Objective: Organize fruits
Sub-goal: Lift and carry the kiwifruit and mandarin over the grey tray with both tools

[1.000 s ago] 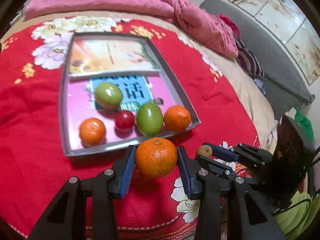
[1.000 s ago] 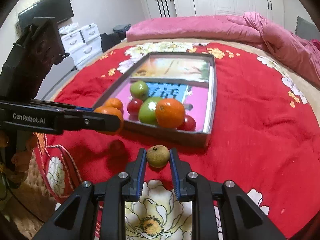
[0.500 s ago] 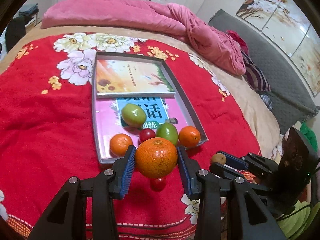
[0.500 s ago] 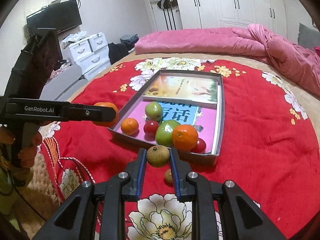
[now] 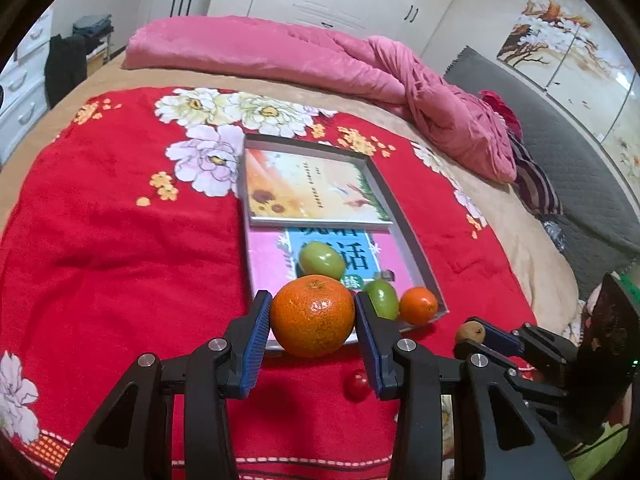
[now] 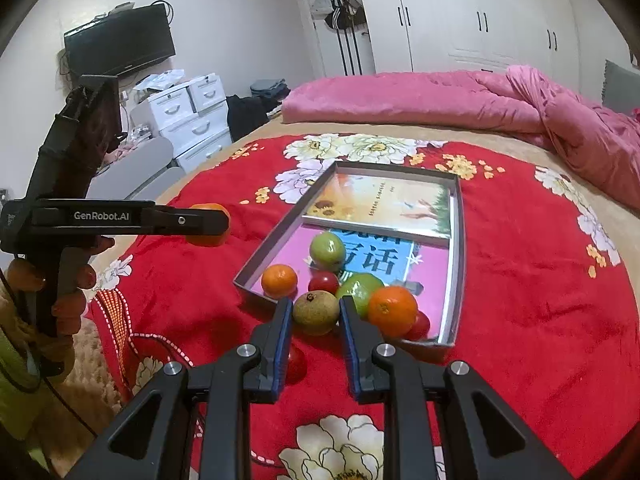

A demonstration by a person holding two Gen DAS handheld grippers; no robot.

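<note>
The left gripper (image 5: 313, 322) clamped a big orange (image 5: 313, 315) and the right gripper (image 6: 315, 315) clamped a brown fruit (image 6: 315, 312) — both held above a red flowered blanket (image 5: 120, 248), near a grey tray (image 6: 460, 240) with 2 books; white wardrobes (image 6: 460, 12) stood behind the bed.

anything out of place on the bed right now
One small red fruit lies loose on the red blanket, outside the tray that holds the other fruit. The left gripper holds an orange and the right gripper a small brown fruit, both in the air.
</note>
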